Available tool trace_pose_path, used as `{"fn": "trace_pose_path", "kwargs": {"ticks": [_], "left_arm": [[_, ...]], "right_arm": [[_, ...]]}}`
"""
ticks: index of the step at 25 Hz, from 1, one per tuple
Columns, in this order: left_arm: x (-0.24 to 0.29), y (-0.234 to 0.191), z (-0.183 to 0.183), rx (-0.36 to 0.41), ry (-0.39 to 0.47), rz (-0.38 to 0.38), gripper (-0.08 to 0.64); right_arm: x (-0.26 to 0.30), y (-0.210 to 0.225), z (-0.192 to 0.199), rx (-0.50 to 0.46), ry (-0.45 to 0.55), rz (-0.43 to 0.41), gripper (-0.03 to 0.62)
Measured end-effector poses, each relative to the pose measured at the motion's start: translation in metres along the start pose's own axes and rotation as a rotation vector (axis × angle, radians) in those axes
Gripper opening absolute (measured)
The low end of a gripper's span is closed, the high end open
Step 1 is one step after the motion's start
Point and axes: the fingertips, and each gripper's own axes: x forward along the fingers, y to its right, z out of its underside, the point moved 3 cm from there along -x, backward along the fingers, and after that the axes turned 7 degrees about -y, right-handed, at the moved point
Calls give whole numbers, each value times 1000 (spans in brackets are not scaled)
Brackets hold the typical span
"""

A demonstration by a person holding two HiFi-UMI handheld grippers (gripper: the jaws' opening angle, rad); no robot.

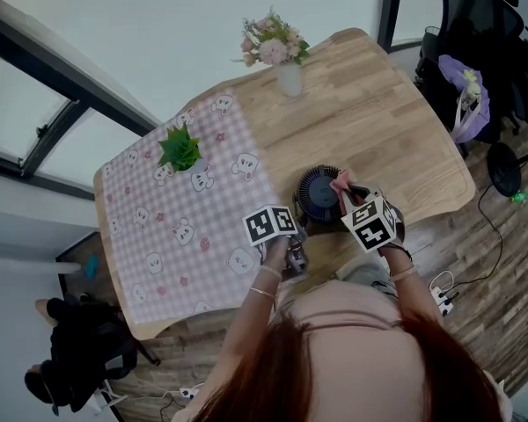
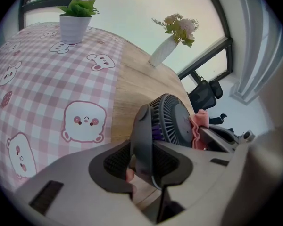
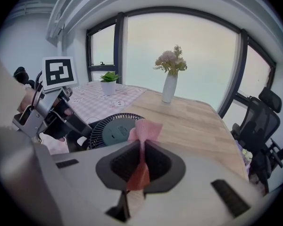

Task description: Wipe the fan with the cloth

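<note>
A small dark round fan (image 1: 319, 192) stands on the wooden table (image 1: 378, 121) near its front edge. My left gripper (image 1: 299, 231) is shut on the fan's stand (image 2: 142, 140), which sits clamped between its jaws, while the grille (image 2: 174, 119) faces away to the right. My right gripper (image 1: 350, 196) is shut on a pink cloth (image 3: 144, 135). The cloth's free end lies against the edge of the fan's grille (image 3: 113, 131). In the left gripper view the pink cloth (image 2: 198, 126) touches the fan's far side, with the right gripper (image 2: 221, 138) behind it.
A pink checkered tablecloth (image 1: 176, 227) covers the table's left half, with a potted green plant (image 1: 179, 149) on it. A white vase of flowers (image 1: 286, 69) stands at the far edge. An office chair (image 1: 484, 25) and a purple bag (image 1: 466, 95) are at the right.
</note>
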Motion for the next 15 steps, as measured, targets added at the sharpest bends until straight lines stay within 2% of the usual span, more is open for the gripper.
{"fn": "trace_pose_path", "kwargs": {"ticks": [7, 11, 15], "left_arm": [[-12, 7, 1, 13, 16, 33, 112], [-21, 12, 0, 45, 39, 46, 112], [-30, 15, -1, 91, 63, 59, 112]], "right_arm": [[-10, -4, -3, 44, 45, -4, 27], [-19, -5, -8, 105, 101, -10, 28], [-27, -8, -10, 125, 132, -18, 28]]}}
